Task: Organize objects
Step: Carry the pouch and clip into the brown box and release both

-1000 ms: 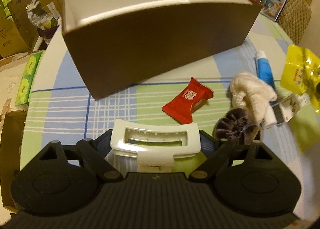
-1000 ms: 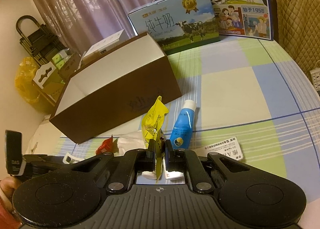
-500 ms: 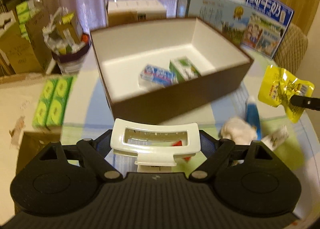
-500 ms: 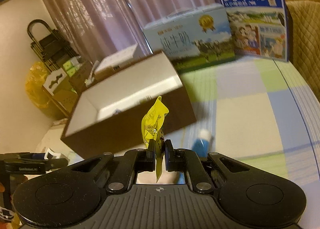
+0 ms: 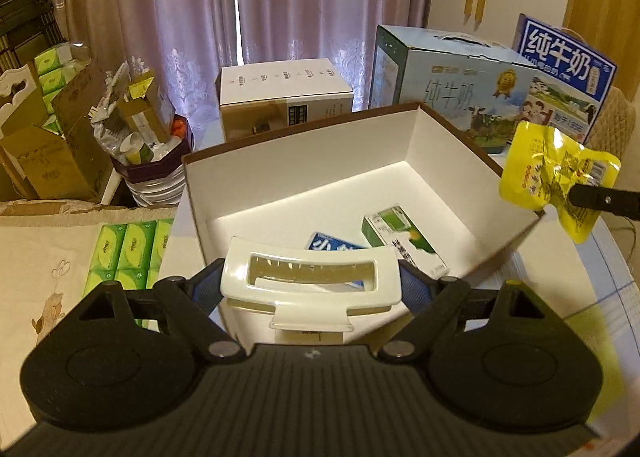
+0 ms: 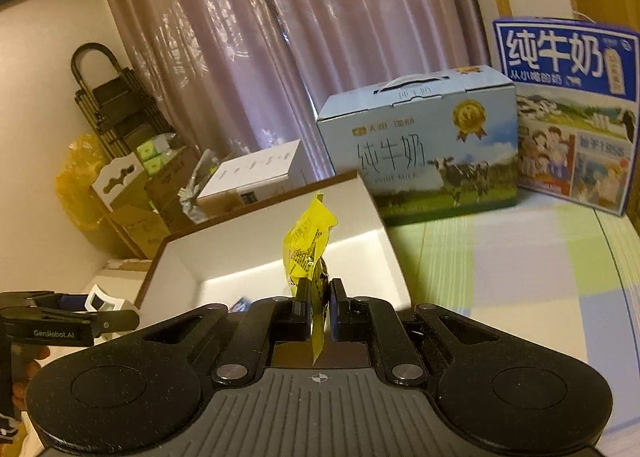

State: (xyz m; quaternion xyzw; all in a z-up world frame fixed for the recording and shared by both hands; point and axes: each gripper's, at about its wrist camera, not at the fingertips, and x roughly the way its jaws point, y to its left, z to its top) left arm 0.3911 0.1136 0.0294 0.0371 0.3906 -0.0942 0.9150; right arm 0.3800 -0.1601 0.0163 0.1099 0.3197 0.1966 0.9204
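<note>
I keep left claw [image 5: 312, 285] clamped across white hair clip [image 5: 311, 277], right claw [image 6: 318, 303] pinching yellow snack pouch [image 6: 306, 249] by edge, both above brown box [image 5: 400, 177] for dropping in.

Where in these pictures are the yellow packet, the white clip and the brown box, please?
yellow packet [image 6: 306, 245]: right wrist view, its upper body above the shut fingers.
white clip [image 5: 310, 275]: left wrist view, its front bar.
brown box [image 5: 320, 149]: left wrist view, its white inner back wall.

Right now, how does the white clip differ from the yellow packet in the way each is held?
The white clip is wide and rigid and spans the widely spread left gripper. The yellow packet is thin and crinkled, pinched by its edge in the shut right gripper. Both are held over or beside the brown box.
</note>
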